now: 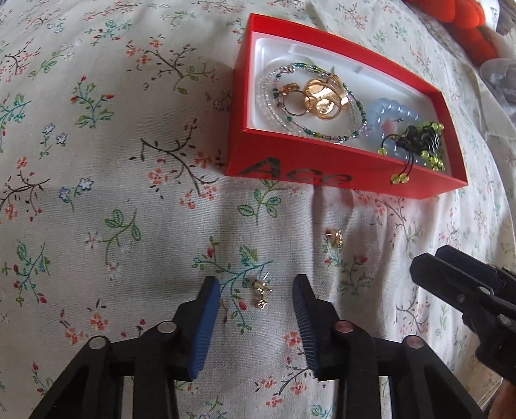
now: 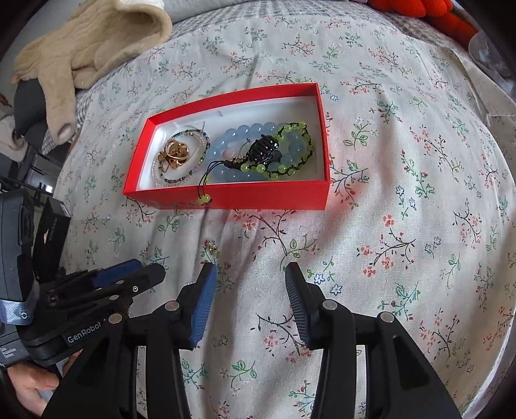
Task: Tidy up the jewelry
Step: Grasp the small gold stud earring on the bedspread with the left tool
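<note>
A red box (image 1: pixel 309 167) with a white lining lies on the floral bedsheet; it also shows in the right wrist view (image 2: pixel 258 193). It holds gold rings (image 1: pixel 322 96), a clear beaded necklace (image 1: pixel 271 106), a blue bead bracelet (image 1: pixel 390 112) and a green bead bracelet with a black comb (image 1: pixel 416 138). A small gold earring (image 1: pixel 260 291) lies on the sheet between the open fingers of my left gripper (image 1: pixel 256 290). A second gold earring (image 1: pixel 335 238) lies farther on, also seen in the right wrist view (image 2: pixel 213 247). My right gripper (image 2: pixel 250 277) is open and empty above the sheet.
A beige glove (image 2: pixel 84 42) lies at the far left of the bed. Orange plush (image 2: pixel 429 13) sits at the far right corner. The right gripper's body (image 1: pixel 467 290) is close on the right of the left gripper.
</note>
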Available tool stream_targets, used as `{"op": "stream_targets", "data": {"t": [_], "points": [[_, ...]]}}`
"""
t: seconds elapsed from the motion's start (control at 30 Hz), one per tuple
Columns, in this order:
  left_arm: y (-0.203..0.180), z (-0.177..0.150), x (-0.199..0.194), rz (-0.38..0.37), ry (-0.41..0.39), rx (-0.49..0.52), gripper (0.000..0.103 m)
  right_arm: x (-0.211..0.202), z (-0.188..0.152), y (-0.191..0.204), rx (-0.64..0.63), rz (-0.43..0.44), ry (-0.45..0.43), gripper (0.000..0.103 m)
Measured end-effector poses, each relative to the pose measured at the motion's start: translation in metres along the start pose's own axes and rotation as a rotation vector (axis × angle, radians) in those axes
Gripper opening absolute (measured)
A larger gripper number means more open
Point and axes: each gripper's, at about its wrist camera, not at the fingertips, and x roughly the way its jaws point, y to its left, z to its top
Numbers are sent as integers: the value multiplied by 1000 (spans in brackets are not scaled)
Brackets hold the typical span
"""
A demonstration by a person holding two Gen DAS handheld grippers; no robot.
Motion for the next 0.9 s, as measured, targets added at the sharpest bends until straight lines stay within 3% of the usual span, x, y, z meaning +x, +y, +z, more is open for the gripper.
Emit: {"op": "stream_targets", "data": {"t": [0.43,0.9], "points": [[-31,4,23,78,29,88,7,8,3,2,-2,-13,12,47],[-13,1,-4,37,-20,66,7,11,5,11,16,16,-18,47]]}}
